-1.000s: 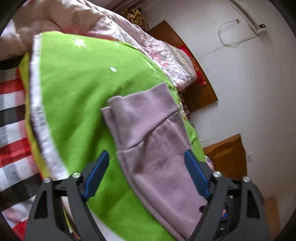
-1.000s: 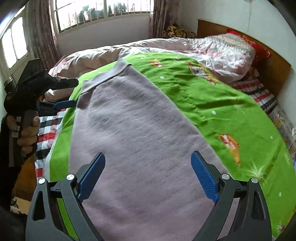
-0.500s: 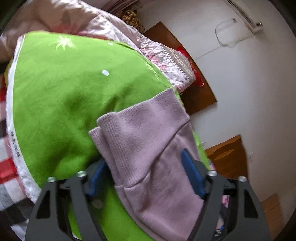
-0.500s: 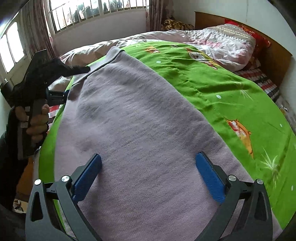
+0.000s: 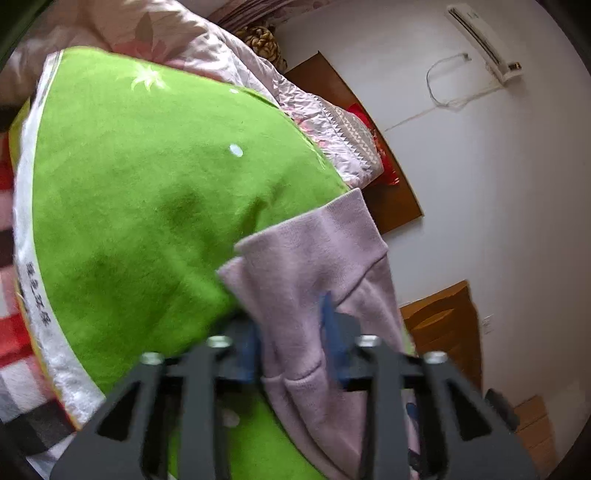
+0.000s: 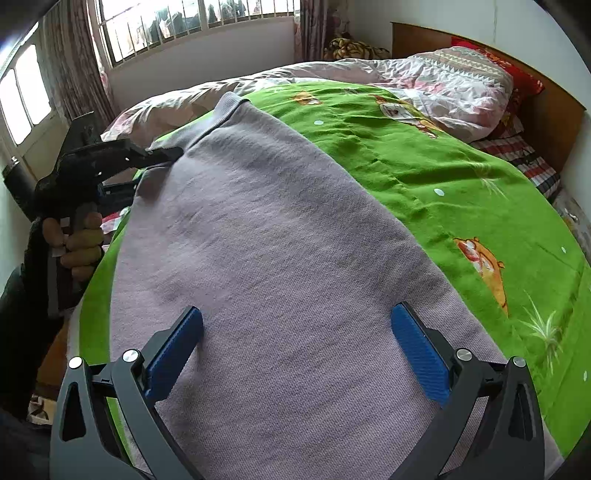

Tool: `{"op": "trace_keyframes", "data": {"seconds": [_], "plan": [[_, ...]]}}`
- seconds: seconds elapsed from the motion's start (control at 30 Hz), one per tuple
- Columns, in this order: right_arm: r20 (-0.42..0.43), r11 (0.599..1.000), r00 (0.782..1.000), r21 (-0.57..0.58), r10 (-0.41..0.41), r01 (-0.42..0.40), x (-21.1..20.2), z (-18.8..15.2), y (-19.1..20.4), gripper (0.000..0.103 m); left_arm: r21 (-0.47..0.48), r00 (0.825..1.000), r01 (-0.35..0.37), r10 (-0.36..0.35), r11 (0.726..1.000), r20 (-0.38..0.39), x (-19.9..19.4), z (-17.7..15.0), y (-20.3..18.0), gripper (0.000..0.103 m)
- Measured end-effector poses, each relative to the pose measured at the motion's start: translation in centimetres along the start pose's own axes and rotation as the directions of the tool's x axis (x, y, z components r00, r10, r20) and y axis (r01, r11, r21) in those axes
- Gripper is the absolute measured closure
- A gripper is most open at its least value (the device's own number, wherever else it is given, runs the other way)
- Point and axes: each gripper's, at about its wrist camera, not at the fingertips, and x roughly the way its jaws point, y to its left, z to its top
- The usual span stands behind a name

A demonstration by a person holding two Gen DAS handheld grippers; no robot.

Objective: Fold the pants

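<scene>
Left wrist view: the pants (image 5: pixel 314 266), pale lilac knit, lie on a green blanket (image 5: pixel 147 206) spread over the bed, with one ribbed end at the blanket's near edge. The left gripper (image 5: pixel 291 332) has that end between its blue pads, and its jaws are closing on the fabric; the pads are blurred, but the cloth bunches between them and they appear to press on it. Beyond the pants, a pink-and-white quilt (image 5: pixel 229 59) lies along the far side of the blanket, and a wooden headboard (image 5: pixel 391 199) stands against the white wall behind it. A wall air conditioner (image 5: pixel 484 40) is mounted high on that wall. Right wrist view: the pants (image 6: pixel 280 258) stretch lengthwise across the green blanket (image 6: pixel 443 177), from the near edge to a ribbed end toward the window (image 6: pixel 177 26). The right gripper (image 6: pixel 295 343) hovers over the near part of the pants, its jaws wide apart, with fabric under the gap and no pad gripping it. At the far left corner of the pants, the left gripper (image 6: pixel 162 155) pinches the cloth, held by a hand (image 6: pixel 77 240) in a dark sleeve. The quilt (image 6: pixel 443 85) lies bunched beyond the blanket, near the headboard (image 6: pixel 546 107).
</scene>
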Motion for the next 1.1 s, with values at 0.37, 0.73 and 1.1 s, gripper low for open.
{"op": "trace_keyframes", "data": {"seconds": [0.37, 0.73, 1.1], "plan": [[-0.057, 0.993, 0.994, -0.078, 0.089, -0.093, -3.8, -4.2, 1.2, 0.005, 0.345, 0.991, -0.077, 0.035, 0.936, 0.126, -4.3, -1.2, -12.0, 0.089], [0.012, 0.995, 0.997, -0.063, -0.082, 0.083, -3.1, -5.5, 1.5, 0.005, 0.542, 0.984, -0.093, -0.005, 0.835, 0.176, -6.6, -5.2, -23.1, 0.09], [0.381, 0.845, 0.917, 0.523, -0.114, -0.112, -21.9, -17.4, -11.0, 0.005, 0.852, 0.992, 0.085, -0.127, 0.516, -0.022, -4.6, -21.7, -38.4, 0.092]]}}
